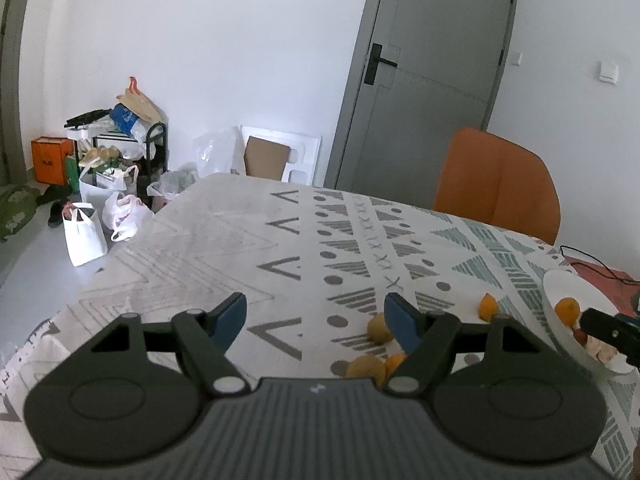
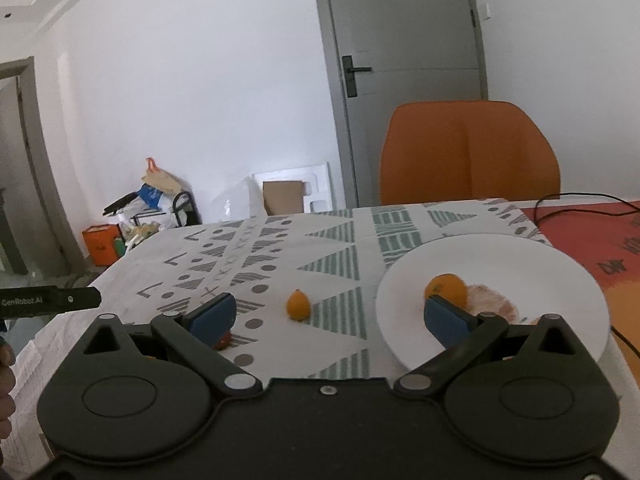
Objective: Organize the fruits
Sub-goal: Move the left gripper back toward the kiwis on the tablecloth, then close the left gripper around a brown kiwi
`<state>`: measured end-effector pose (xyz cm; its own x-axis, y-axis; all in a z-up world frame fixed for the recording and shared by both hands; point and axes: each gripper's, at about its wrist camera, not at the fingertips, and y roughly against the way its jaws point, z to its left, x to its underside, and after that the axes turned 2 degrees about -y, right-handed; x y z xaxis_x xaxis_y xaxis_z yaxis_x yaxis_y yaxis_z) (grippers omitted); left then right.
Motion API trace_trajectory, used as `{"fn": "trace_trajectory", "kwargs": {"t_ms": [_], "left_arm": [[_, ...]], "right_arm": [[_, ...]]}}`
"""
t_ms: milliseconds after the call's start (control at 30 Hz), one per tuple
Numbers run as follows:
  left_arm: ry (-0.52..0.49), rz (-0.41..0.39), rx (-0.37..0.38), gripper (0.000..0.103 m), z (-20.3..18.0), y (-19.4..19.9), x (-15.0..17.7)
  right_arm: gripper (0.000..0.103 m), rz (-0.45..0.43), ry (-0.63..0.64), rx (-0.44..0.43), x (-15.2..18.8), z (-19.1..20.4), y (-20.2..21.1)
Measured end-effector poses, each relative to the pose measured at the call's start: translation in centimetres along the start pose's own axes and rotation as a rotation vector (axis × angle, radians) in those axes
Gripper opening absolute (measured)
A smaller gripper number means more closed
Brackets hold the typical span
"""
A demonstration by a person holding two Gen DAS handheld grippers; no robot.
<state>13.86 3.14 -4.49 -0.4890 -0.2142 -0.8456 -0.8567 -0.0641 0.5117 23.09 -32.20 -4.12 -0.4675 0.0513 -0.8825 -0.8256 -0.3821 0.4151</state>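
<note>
- Two fruits, an orange and a pale piece, are already set on the white plate at the right.
- Several fruits are left on the patterned surface, one small orange just left of the plate.
- Jaws of the left gripper and right gripper are held apart, nothing clamped.

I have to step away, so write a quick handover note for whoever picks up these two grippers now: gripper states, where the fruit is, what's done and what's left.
Left gripper: jaws open, nothing between them, over the patterned tablecloth.
Right gripper: jaws open, empty, between the loose fruit and the round white plate.
Done: one round orange fruit sits on the plate beside a pale peeled piece.
Left: small pointed orange fruit on the cloth; yellowish-brown round fruits and another orange one near the left gripper; a small red fruit by the right gripper's left finger.
</note>
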Motion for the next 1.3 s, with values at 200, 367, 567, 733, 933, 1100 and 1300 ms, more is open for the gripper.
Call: {"fn": "trace_trajectory", "kwargs": {"t_ms": [200,367,567,733,933,1100,1300], "left_arm": [[0.015,0.021,0.031,0.067,0.4,-0.3,0.8],[0.021,0.038,0.06,0.062,0.3,-0.6,1.4],[0.028,0.061,0.094,0.056,-0.1,-1.2,2.2],[0.035,0.088,0.112,0.048,-0.2,-2.1,2.8],[0.046,0.102,0.147,0.04,-0.2,-3.0,3.5],[0.054,0.087,0.179,0.03,-0.2,-3.1,3.7],[0.073,0.099,0.203,0.023,0.3,-2.7,3.4]], "right_arm": [[0.099,0.018,0.029,-0.012,0.1,1.3,-0.7],[0.096,0.037,0.053,-0.018,0.3,2.1,-1.3],[0.096,0.055,0.075,-0.027,0.4,3.0,-1.9],[0.096,0.07,0.095,-0.027,0.6,3.7,-2.3],[0.096,0.087,0.114,-0.026,0.8,4.3,-2.8],[0.096,0.105,0.13,-0.037,1.1,5.2,-3.2],[0.088,0.135,0.162,-0.071,1.6,7.0,-4.1]]}}
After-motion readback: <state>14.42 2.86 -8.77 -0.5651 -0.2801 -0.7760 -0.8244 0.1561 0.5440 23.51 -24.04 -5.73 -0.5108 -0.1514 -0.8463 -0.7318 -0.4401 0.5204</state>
